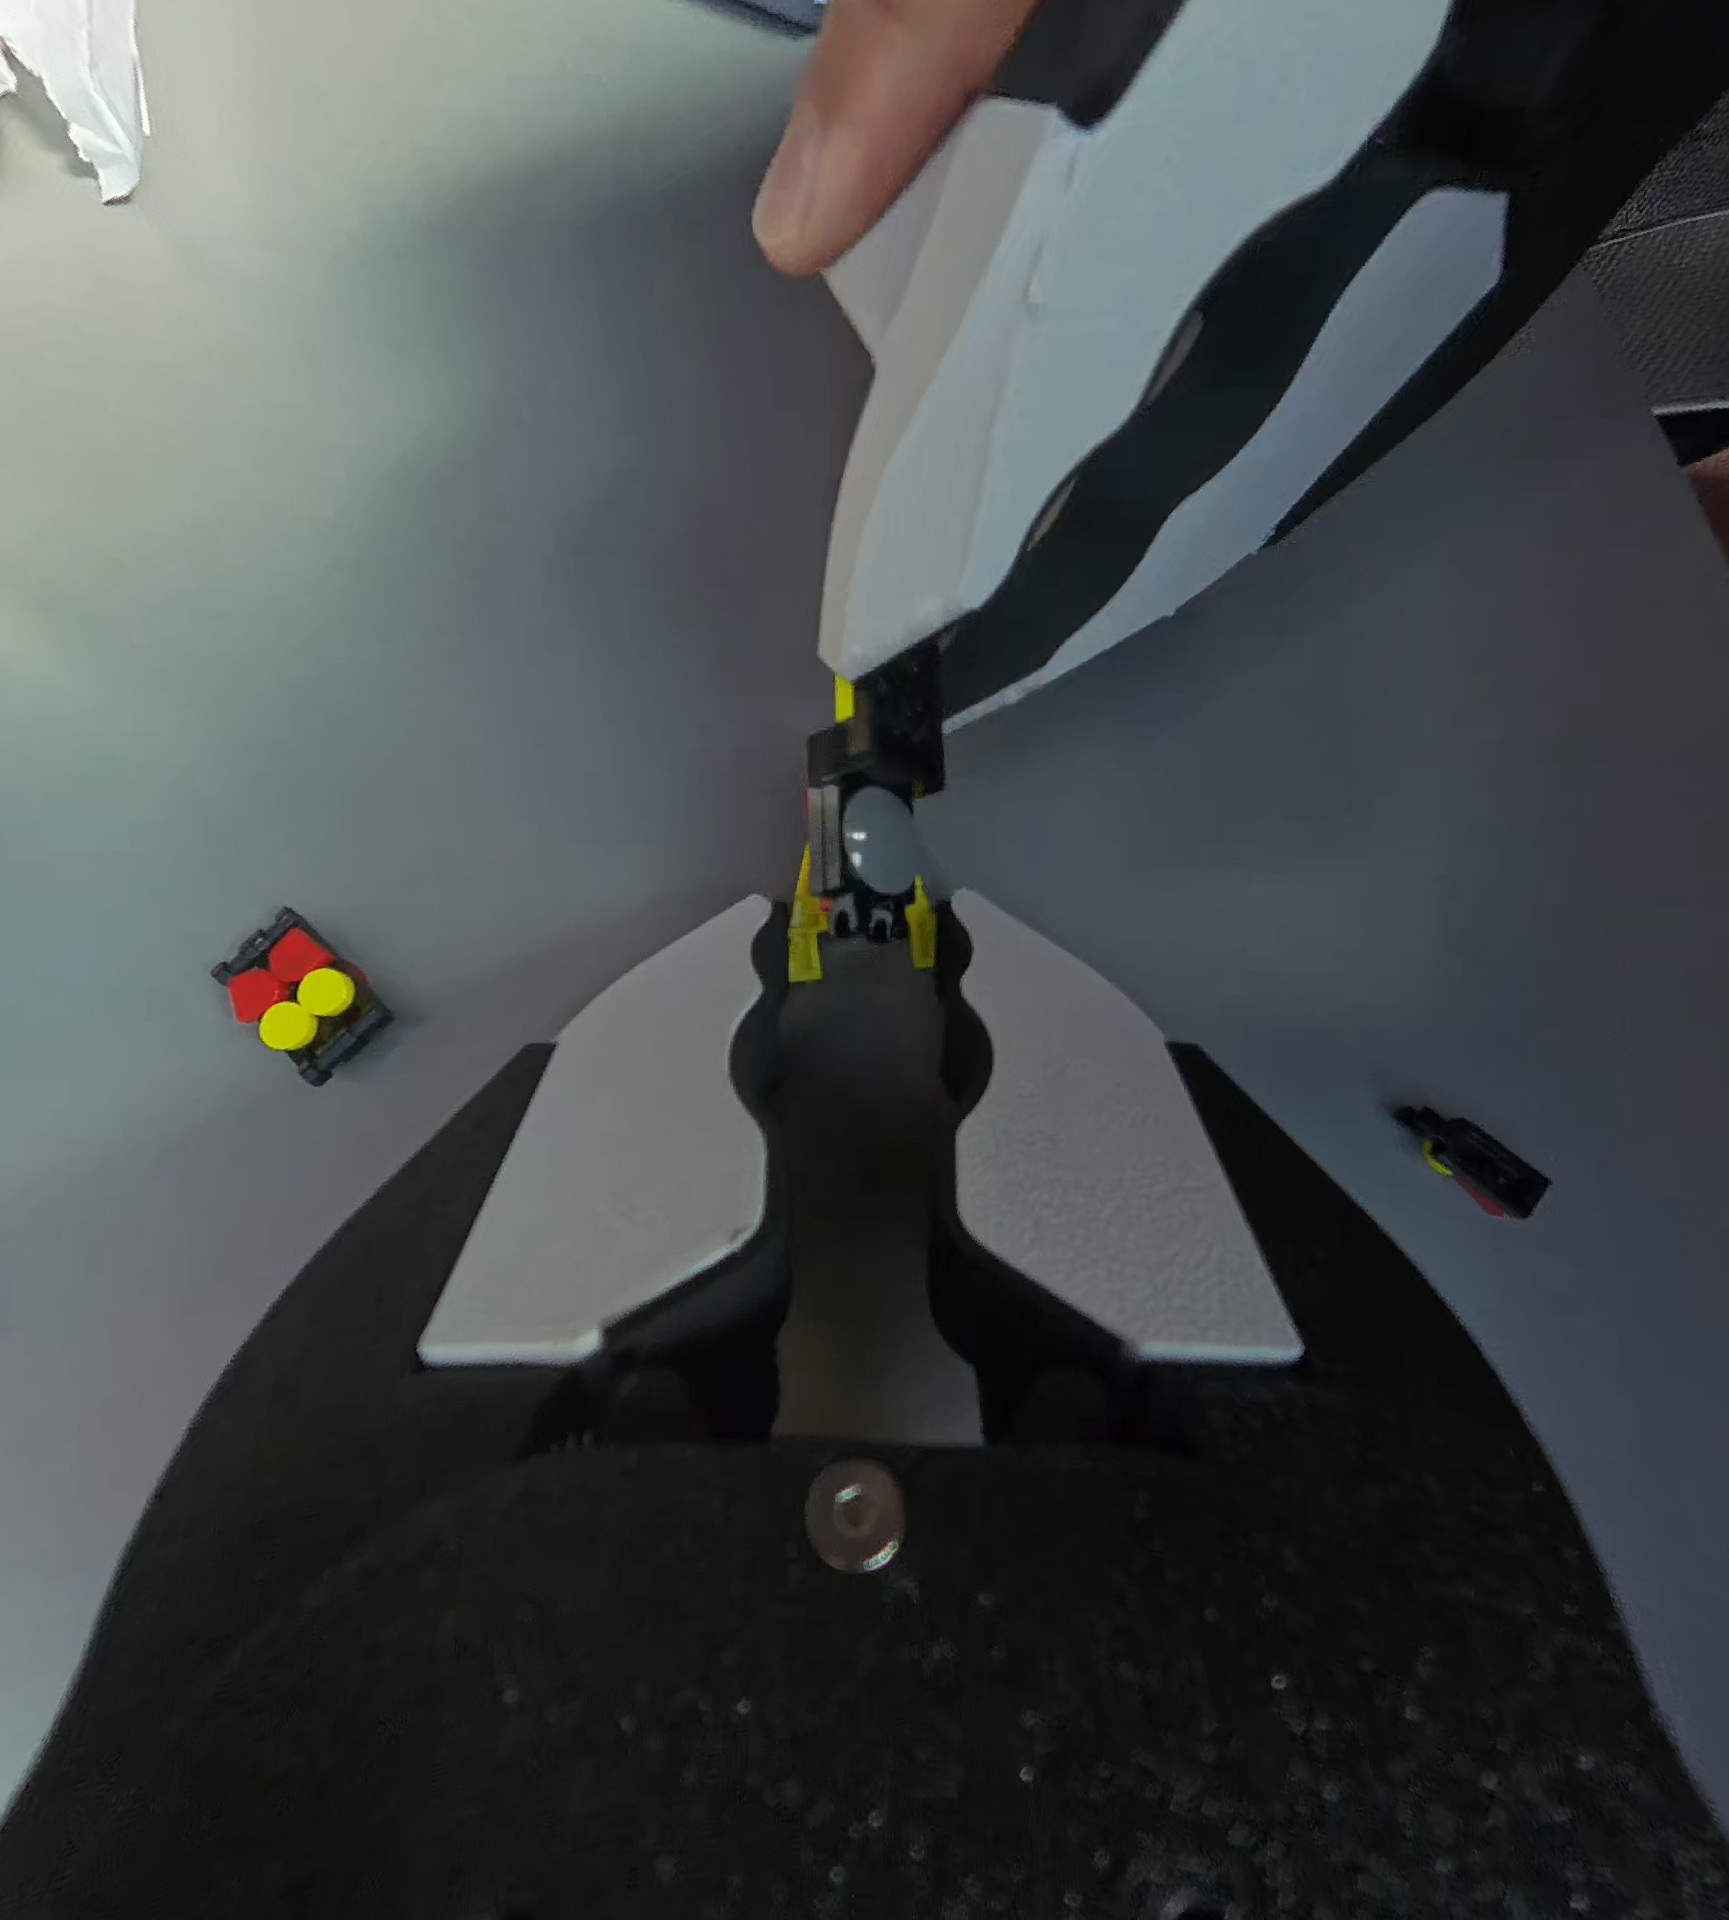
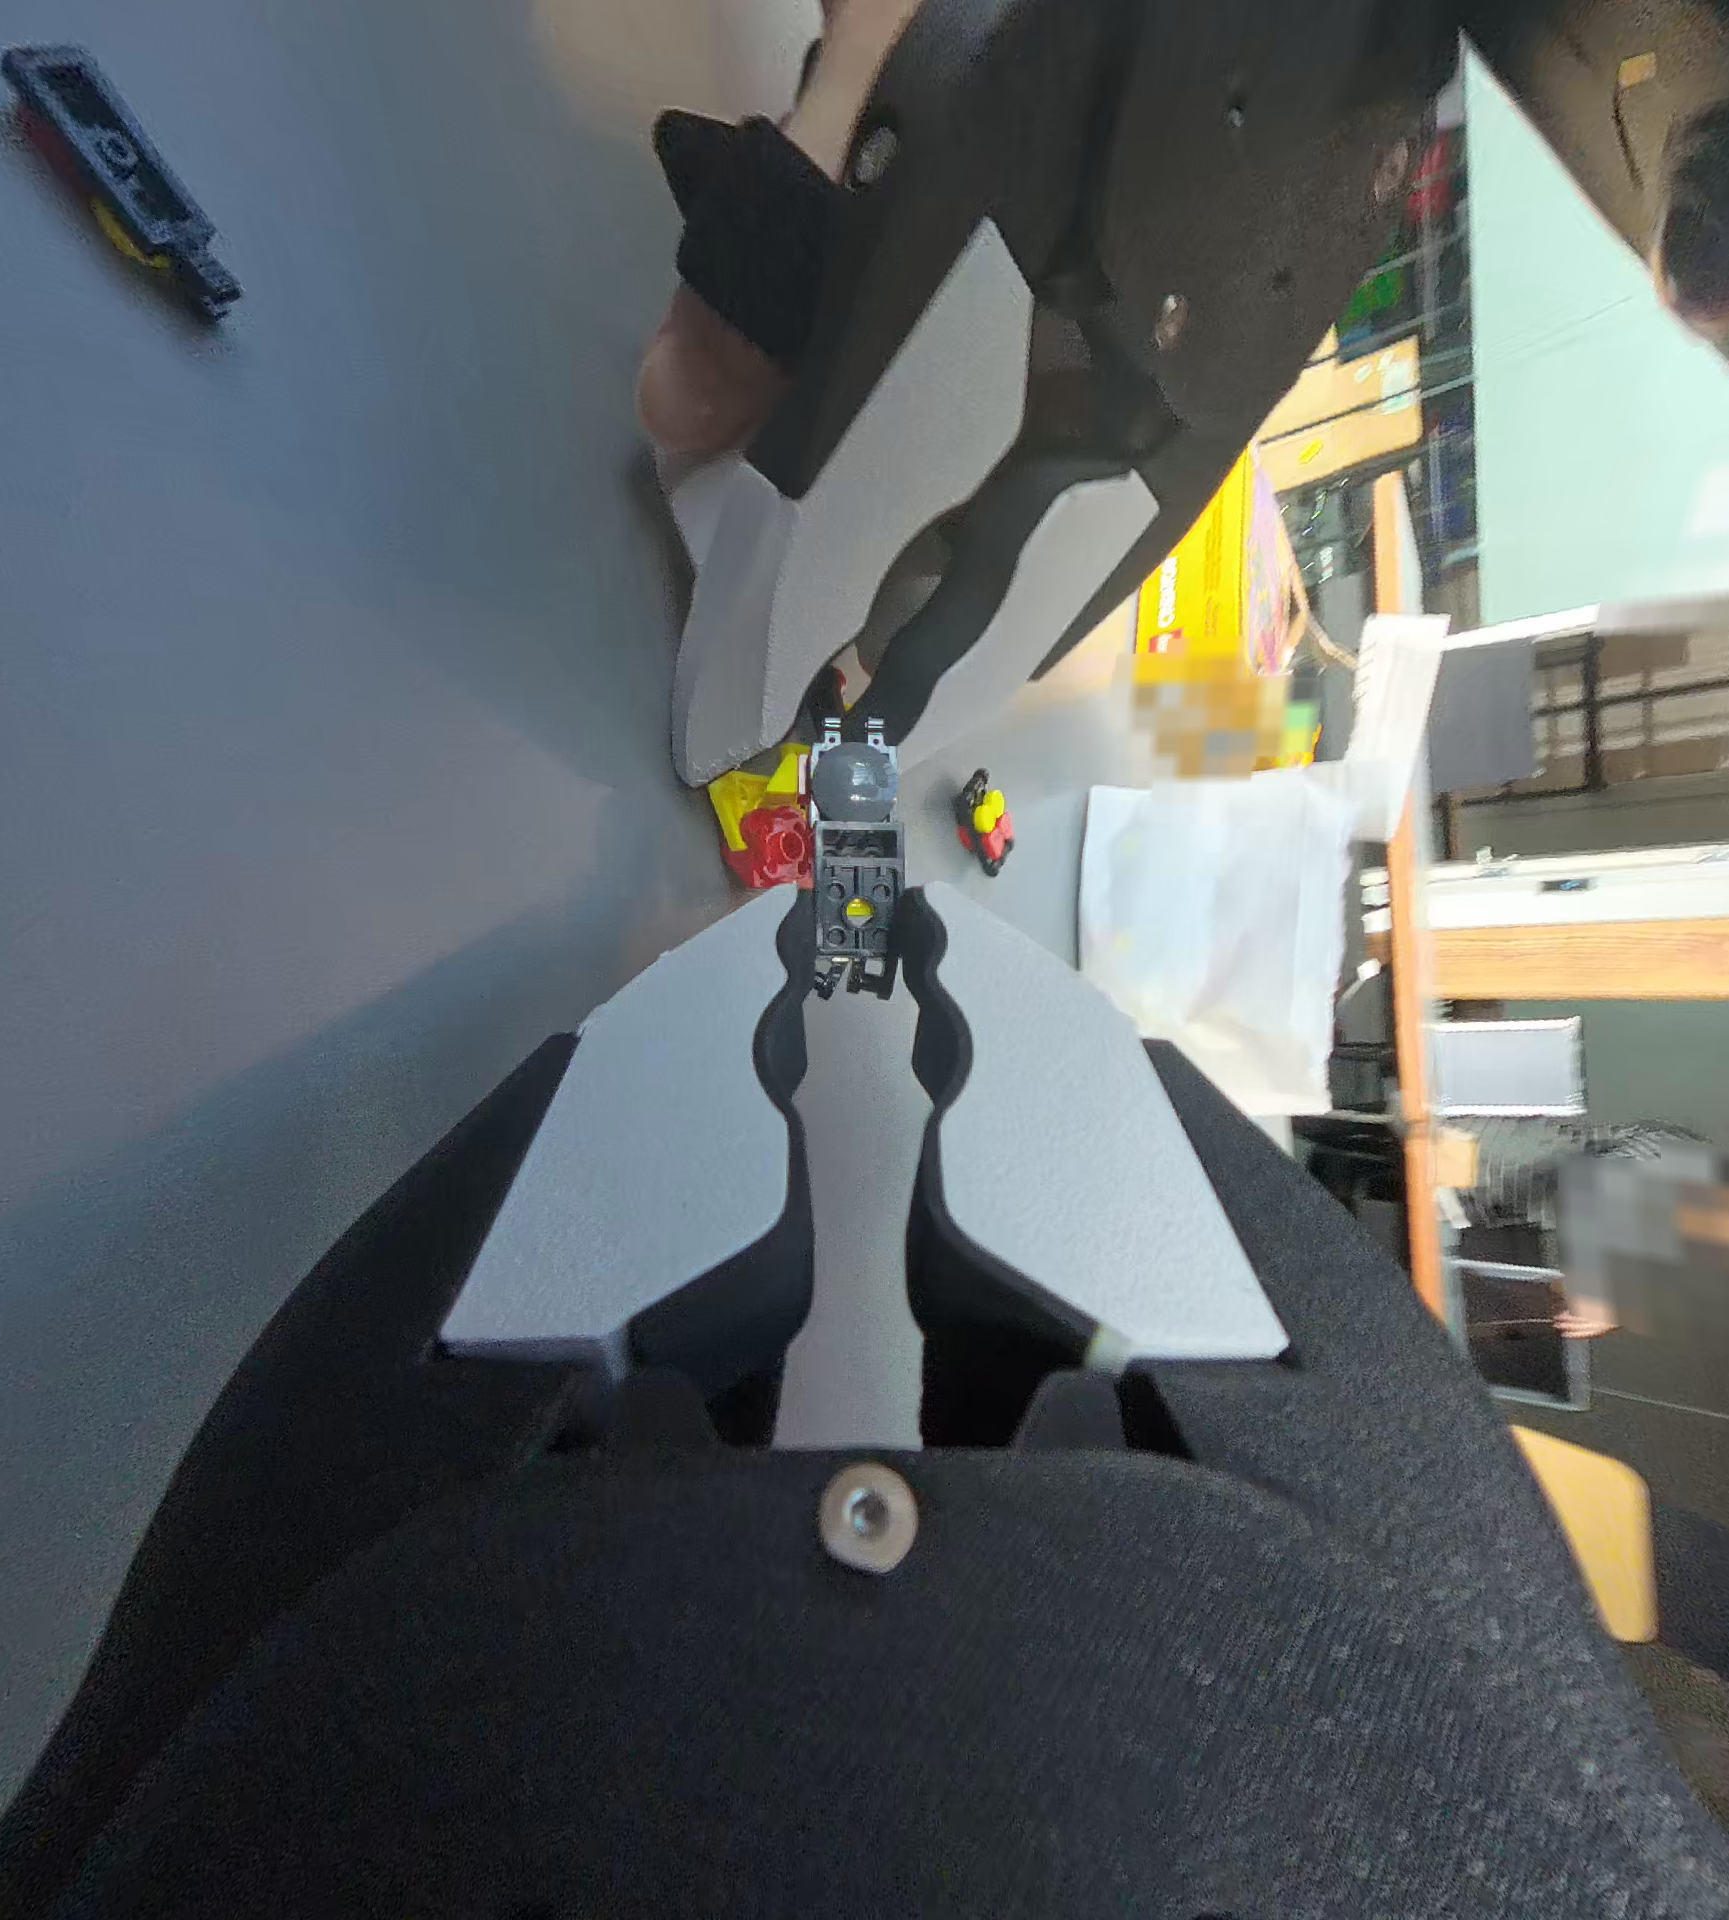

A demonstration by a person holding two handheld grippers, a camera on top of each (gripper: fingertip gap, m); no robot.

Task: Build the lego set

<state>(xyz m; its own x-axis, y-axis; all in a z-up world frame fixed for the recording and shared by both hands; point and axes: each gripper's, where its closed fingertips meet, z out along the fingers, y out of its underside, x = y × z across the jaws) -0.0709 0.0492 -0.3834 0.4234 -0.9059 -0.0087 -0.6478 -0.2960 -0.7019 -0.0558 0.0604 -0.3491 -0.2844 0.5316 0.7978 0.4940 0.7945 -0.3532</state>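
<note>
My left gripper is shut on a yellow, red and black lego sub-assembly, held above the grey table. My right gripper is shut on a dark grey block with a yellow dot. A grey dome sits between the two held parts, which meet tip to tip. I cannot tell whether they are locked together. The right gripper comes in from the top right in the left wrist view. The left gripper comes in from above in the right wrist view, with the yellow and red part at its tips.
A small black piece with red and yellow round parts lies on the table to the left; it also shows in the right wrist view. A long black piece lies to the right. White bags and a yellow box stand at the table's edge. The left gripper's tips are roughly 4 cm from the right gripper's. The long black piece is about 9 cm from my left fingertips. My right wrist view looks at it from another angle.
</note>
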